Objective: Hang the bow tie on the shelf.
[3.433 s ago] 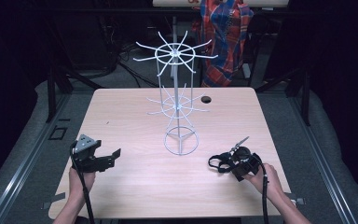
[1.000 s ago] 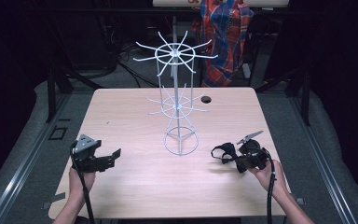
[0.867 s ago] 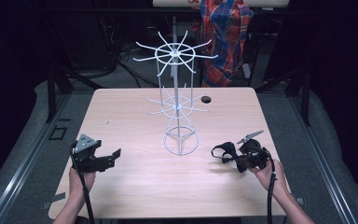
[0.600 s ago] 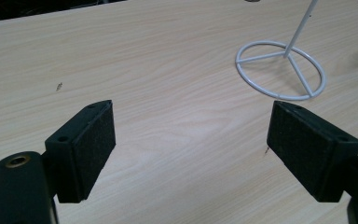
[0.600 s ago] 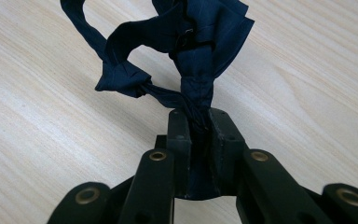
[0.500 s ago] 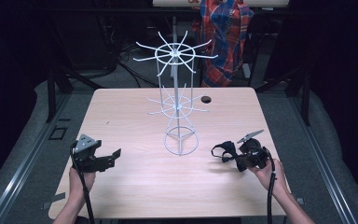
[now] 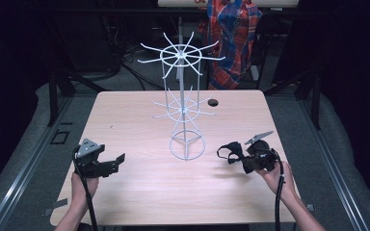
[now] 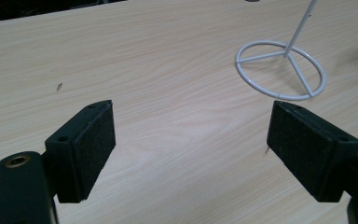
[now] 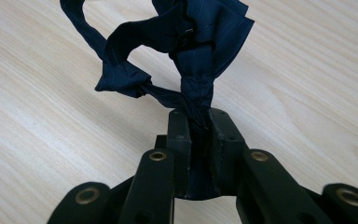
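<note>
While the person's left hand stays parked near the table's left front corner, the right gripper point(image 7: 232, 155) has lifted and swung inward since a few seconds ago: it was lying low near the right front edge and now sits a little higher and closer to the white wire display stand with spoked hook tiers point(image 7: 185, 103) at the middle of the pale wooden table point(image 7: 125, 115). That small shift reads to me as the start of carrying its load toward the stand, probably to hang it on one of the hooks, though no hook has been reached yet. From the right gripper view its jaws are pressed together on a dark navy fabric bow tie with a looped strap point(image 9: 182, 51), pinching the cloth at its knotted middle so that the wings and the loop fan out beyond the tips, clear of the wood below. Seen from above, the bow tie point(image 7: 229, 153) hangs just off the gripper's nose, near the stand's round wire base but not touching it. The left gripper point(image 8: 191, 140) is spread wide, its two black padded jaws well apart with nothing between them, hovering just over bare tabletop, with the base ring of the stand off to one side.
</note>
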Demonstrator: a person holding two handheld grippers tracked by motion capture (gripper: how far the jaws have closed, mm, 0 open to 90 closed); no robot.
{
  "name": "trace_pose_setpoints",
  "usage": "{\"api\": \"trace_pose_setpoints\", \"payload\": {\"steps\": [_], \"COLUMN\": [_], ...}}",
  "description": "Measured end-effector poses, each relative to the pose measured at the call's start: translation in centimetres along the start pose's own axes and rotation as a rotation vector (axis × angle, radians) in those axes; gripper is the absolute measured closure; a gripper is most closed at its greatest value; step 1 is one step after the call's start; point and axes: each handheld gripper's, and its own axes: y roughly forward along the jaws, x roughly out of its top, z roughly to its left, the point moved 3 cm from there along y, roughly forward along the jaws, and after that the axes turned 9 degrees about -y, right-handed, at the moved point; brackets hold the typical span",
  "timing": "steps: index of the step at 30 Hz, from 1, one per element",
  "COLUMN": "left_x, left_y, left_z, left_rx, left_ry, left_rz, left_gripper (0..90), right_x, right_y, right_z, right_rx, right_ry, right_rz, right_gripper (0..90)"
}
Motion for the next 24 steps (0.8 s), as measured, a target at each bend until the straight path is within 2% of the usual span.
{"api": "trace_pose_setpoints", "payload": {"steps": [18, 24], "left_x": [0.0, -0.1], "left_y": [0.1, 0.0], "left_z": [-0.1, 0.0], "left_rx": [0.0, 0.002], "left_ry": [-0.002, -0.004], "left_rz": [0.0, 0.001], "left_gripper": [15.6, 15.6], "right_x": [1.1, 2.0], "right_y": [-1.1, -1.3], "right_z": [-0.6, -0.7], "right_rx": [-0.005, -0.002], "right_ry": [0.016, 0.021], "right_rz": [-0.058, -0.087], "right_gripper": [80.0, 80.1]}}
